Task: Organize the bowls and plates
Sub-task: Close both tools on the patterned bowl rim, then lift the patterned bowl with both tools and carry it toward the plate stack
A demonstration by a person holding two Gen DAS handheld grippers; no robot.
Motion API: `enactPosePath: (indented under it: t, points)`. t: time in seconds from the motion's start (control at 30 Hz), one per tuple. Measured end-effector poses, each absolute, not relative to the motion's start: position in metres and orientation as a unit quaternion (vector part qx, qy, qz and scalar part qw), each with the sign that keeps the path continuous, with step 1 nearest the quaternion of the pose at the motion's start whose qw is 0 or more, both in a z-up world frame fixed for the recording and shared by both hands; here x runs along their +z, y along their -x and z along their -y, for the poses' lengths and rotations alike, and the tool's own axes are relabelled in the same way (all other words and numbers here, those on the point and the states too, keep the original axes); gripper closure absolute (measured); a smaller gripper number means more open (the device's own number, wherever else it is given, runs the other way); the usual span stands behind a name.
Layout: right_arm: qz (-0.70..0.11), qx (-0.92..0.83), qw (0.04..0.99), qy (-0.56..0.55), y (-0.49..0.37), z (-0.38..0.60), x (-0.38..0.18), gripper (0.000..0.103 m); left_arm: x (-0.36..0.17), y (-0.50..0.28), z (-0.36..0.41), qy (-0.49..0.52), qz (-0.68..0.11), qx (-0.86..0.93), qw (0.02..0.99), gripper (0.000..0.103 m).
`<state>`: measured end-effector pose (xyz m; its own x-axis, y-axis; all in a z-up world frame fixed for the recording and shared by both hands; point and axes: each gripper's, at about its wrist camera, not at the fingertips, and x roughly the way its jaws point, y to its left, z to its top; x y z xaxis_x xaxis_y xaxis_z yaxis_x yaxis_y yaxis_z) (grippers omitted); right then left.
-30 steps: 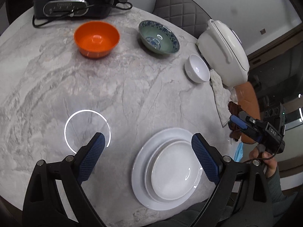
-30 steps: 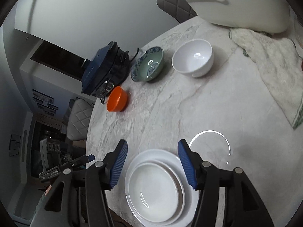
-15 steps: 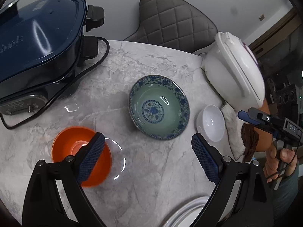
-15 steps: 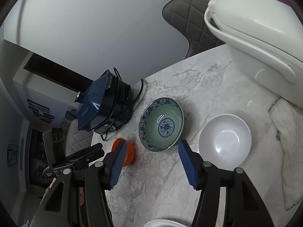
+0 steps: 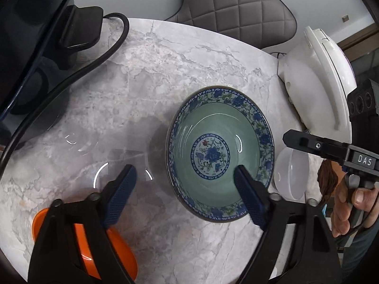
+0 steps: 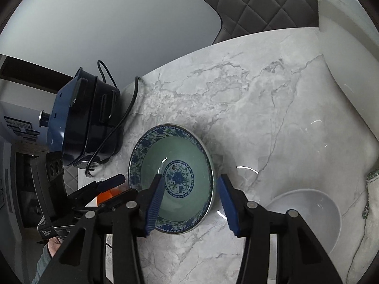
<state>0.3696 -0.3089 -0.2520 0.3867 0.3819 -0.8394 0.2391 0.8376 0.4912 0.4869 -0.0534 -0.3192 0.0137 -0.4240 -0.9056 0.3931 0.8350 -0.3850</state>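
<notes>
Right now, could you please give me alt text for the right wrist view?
The right claw, closing, straddles the near rim of a blue-patterned green bowl on a marble table; a white bowl sits right.

Blue cooker (image 6: 78,116), white cooker (image 5: 317,87), chair (image 5: 236,7)

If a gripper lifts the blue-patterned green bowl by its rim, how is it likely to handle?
The green bowl looks like glazed ceramic, so probably rigid, fairly heavy and chippable. Its glossy rim could slip between the pads of the right gripper, whose closing jaws straddle it. Wide and shallow on the marble table, it seems unlikely to tip.
</notes>
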Motion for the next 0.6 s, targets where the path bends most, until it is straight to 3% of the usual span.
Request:
enactPosePath:
  t: [0.2,0.23,0.3,0.37,0.6]
  points:
    - [-0.578,0.040,0.773,-0.256,-0.380,0.302,-0.269,0.058,-0.333,-0.490,0.063,0.000,-0.648,-0.284,0.707,0.035]
    - [-0.584,0.039,0.771,-0.251,-0.381,0.300,-0.272,0.063,-0.335,-0.490,0.064,0.000,-0.650,-0.284,0.705,0.039]
    - [-0.594,0.033,0.768,-0.235,-0.383,0.297,-0.278,0.075,-0.340,-0.490,0.068,-0.004,-0.654,-0.289,0.700,0.062]
    - [-0.600,0.027,0.769,-0.220,-0.384,0.294,-0.280,0.087,-0.344,-0.489,0.071,-0.008,-0.657,-0.288,0.697,0.073]
    - [-0.613,0.021,0.765,-0.195,-0.386,0.291,-0.286,0.092,-0.350,-0.491,0.073,-0.011,-0.658,-0.288,0.696,0.081]
